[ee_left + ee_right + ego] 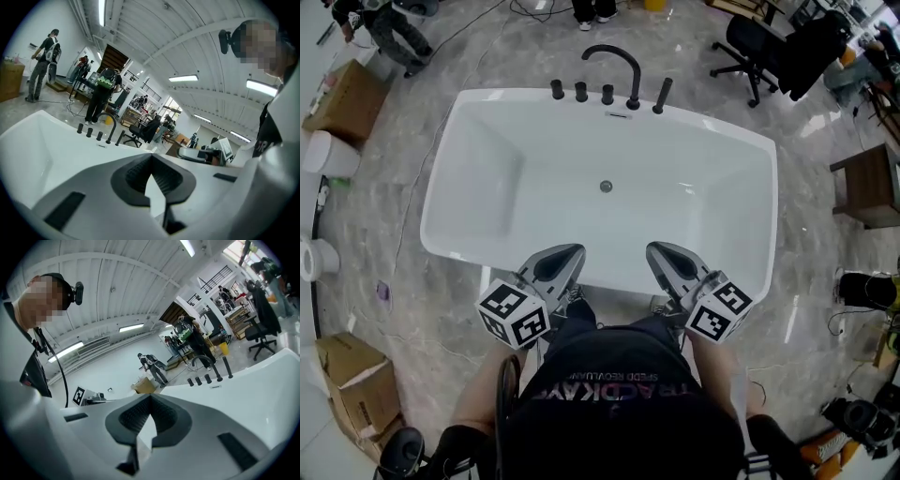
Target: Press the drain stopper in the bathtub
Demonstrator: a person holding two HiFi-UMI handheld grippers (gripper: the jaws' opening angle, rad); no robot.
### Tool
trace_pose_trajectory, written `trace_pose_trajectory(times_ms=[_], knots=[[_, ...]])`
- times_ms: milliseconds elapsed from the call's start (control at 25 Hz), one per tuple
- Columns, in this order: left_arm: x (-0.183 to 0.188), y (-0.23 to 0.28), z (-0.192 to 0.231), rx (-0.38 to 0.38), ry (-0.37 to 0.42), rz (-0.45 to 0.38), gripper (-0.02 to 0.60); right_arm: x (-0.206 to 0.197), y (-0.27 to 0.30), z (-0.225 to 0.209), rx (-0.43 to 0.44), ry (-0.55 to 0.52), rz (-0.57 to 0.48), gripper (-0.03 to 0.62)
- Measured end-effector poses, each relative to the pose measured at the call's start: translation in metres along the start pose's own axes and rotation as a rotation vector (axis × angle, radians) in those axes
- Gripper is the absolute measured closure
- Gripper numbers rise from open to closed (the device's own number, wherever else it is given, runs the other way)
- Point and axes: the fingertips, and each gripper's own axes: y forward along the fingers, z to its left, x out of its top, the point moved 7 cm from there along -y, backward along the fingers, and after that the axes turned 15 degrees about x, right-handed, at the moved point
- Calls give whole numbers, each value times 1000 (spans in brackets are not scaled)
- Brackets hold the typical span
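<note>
White bathtub [478,178], black faucet [617,58] at its far rim. Left gripper [568,255] and right gripper [660,253] hover above the near rim, each with jaws closed together, gripping nothing. Drain stopper [606,187] sits mid-floor of the tub, well apart from both.

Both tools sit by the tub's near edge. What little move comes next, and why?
Probably reach the right gripper forward and down toward the drain stopper. The stopper lies untouched mid-floor of the bathtub, while this gripper and the left gripper hang shut and empty at the near rim.
</note>
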Motion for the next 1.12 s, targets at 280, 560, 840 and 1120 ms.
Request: trace_pose_trajectory(times_ms=[280, 560, 840, 1120], knots=[[2, -12, 46, -58, -3, 36, 575, -13, 36, 15, -80, -13, -14, 583], [-2, -8, 67, -79, 0, 76, 575, -20, 51, 10, -127, -29, -4, 583], [-7, 0, 55, -55, -10, 84, 575, -20, 42, -6, -116, -27, 27, 583], [-24, 15, 42, 14, -25, 90, 575, -23, 28, -39, -79, -1, 85, 583]])
